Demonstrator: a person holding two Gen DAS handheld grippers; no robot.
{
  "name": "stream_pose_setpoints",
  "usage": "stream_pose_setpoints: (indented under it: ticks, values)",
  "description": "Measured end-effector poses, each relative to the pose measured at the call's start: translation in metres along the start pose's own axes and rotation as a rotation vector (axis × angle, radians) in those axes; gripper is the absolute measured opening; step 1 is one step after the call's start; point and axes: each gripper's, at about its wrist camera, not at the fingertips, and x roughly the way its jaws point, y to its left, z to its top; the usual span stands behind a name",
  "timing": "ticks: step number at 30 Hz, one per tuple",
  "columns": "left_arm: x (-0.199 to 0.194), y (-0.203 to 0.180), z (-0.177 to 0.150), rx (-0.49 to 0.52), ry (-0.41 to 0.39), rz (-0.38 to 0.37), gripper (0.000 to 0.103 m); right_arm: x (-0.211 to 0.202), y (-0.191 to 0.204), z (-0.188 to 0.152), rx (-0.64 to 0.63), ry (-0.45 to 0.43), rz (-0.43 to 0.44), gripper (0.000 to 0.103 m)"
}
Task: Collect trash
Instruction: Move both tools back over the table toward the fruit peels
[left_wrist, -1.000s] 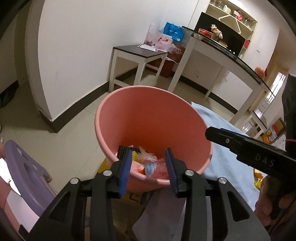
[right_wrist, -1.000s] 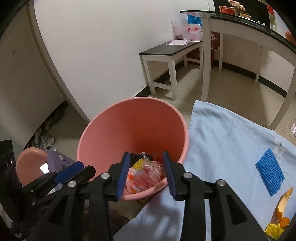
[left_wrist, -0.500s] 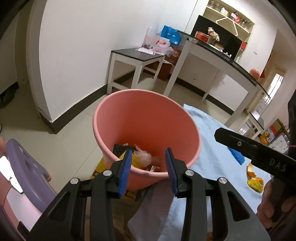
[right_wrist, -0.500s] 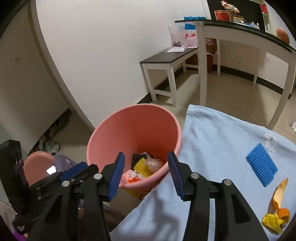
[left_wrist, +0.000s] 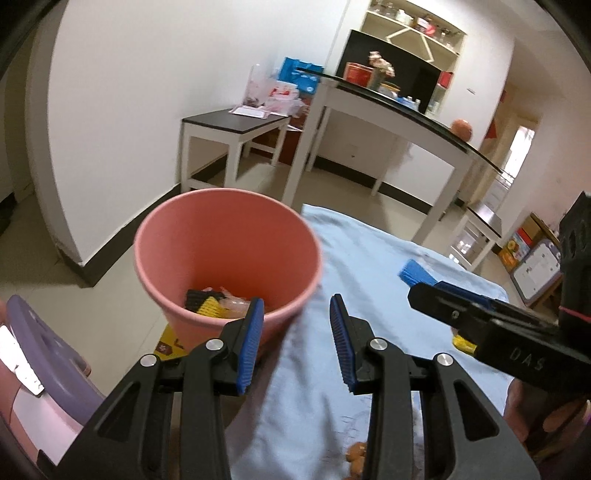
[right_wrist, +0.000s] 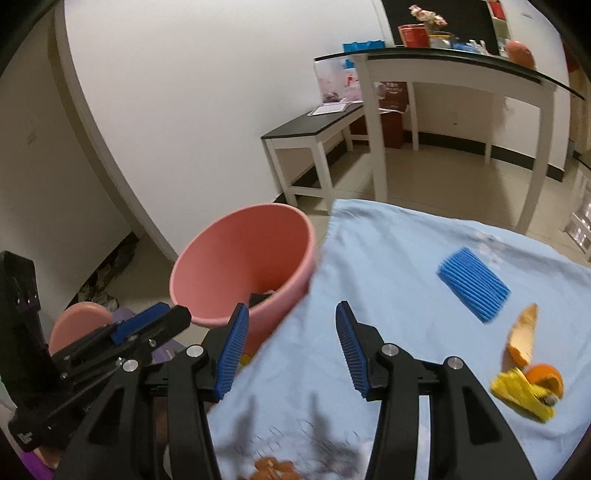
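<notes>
A pink bin (left_wrist: 225, 258) stands on the floor at the left edge of the light blue cloth (left_wrist: 369, 258); black, yellow and clear scraps (left_wrist: 214, 302) lie in its bottom. My left gripper (left_wrist: 296, 299) is open and holds nothing, hovering over the bin's near rim and the cloth edge. My right gripper (right_wrist: 291, 305) is also open and holds nothing, over the cloth beside the bin (right_wrist: 243, 258). On the cloth lie a blue ribbed pad (right_wrist: 472, 290), orange peel (right_wrist: 524, 336) and a yellow scrap (right_wrist: 521, 391). Each gripper shows in the other's view: right gripper (left_wrist: 480, 314), left gripper (right_wrist: 147, 321).
A purple stool (left_wrist: 37, 350) and a pink basin (right_wrist: 79, 317) sit on the floor left of the bin. A yellow box (left_wrist: 170, 343) lies under the bin. A low dark-topped table (left_wrist: 236, 122) and a long white table (left_wrist: 388, 107) stand behind. Brown crumbs (right_wrist: 273, 467) lie on the near cloth.
Both grippers have drawn back and rightward from above the bin toward the cloth, so the bin sits farther left and looks smaller. The right gripper's jaws stand wider than a second ago.
</notes>
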Motion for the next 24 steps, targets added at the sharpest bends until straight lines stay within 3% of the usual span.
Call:
stream_pose_setpoints:
  ticks: [12, 19, 24]
  values:
    - [0.013, -0.056, -0.010, 0.083, 0.051, -0.076, 0.038, -0.055, -0.076, -0.031, 0.060, -0.060, -0.139, 0.048]
    - [0.027, -0.087, -0.014, 0.129, 0.083, -0.108, 0.038, -0.087, -0.156, -0.047, 0.145, -0.085, -0.272, 0.048]
    - [0.038, -0.110, -0.018, 0.156, 0.109, -0.133, 0.038, -0.092, -0.199, -0.058, 0.191, -0.049, -0.307, 0.048]
